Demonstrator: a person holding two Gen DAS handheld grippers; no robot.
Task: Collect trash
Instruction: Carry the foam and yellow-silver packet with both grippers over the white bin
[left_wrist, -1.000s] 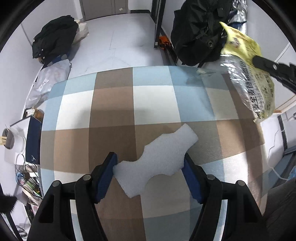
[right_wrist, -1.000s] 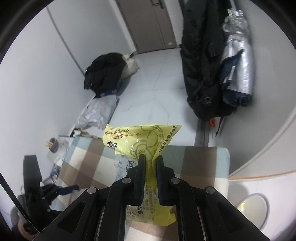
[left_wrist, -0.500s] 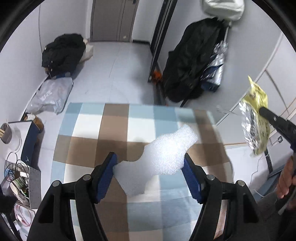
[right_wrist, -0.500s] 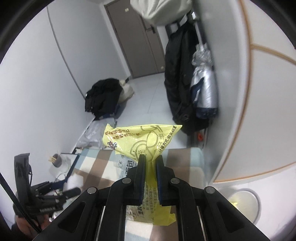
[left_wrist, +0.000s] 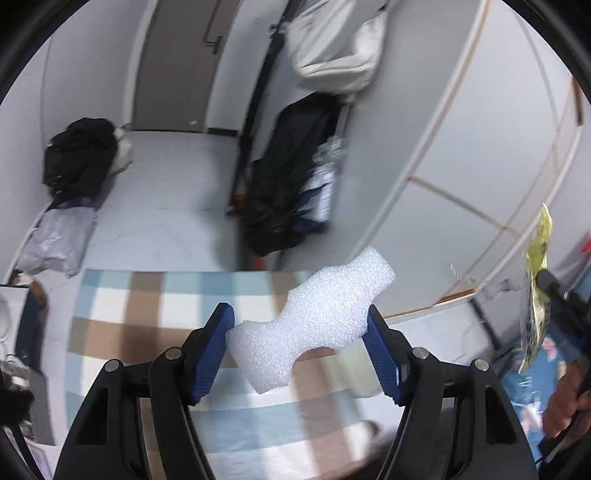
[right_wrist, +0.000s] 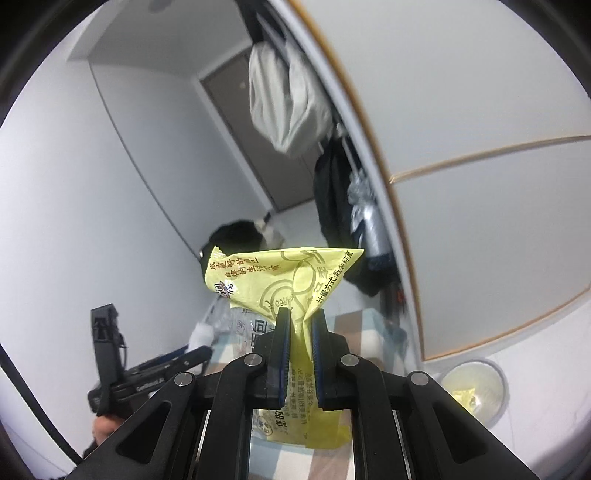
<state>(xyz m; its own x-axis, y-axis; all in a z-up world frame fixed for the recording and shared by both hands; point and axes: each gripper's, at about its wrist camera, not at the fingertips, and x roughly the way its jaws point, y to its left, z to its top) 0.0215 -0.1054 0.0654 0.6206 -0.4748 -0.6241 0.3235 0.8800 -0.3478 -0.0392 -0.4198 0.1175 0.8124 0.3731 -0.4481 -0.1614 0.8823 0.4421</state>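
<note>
My left gripper (left_wrist: 299, 328) is shut on a white foam piece (left_wrist: 314, 321) and holds it in the air above the checked table (left_wrist: 147, 317). My right gripper (right_wrist: 300, 325) is shut on a yellow snack bag (right_wrist: 280, 277), also held high; the bag (left_wrist: 535, 291) shows at the right edge of the left wrist view. The left gripper (right_wrist: 147, 376) with the foam (right_wrist: 201, 334) shows at the lower left of the right wrist view. A white trash bin (right_wrist: 472, 387) with a yellow scrap inside stands on the floor at lower right.
A white curved wall (left_wrist: 461, 155) with wood trim rises on the right. Black coats and a silver bag (left_wrist: 291, 188) hang by it, a white bag (right_wrist: 288, 96) above. A black clothes pile (left_wrist: 79, 151) lies on the floor near the door.
Both grippers have lifted up and away from the table with their loads. The foam left the tabletop, and the views have swung to the right toward the wall and bin.
</note>
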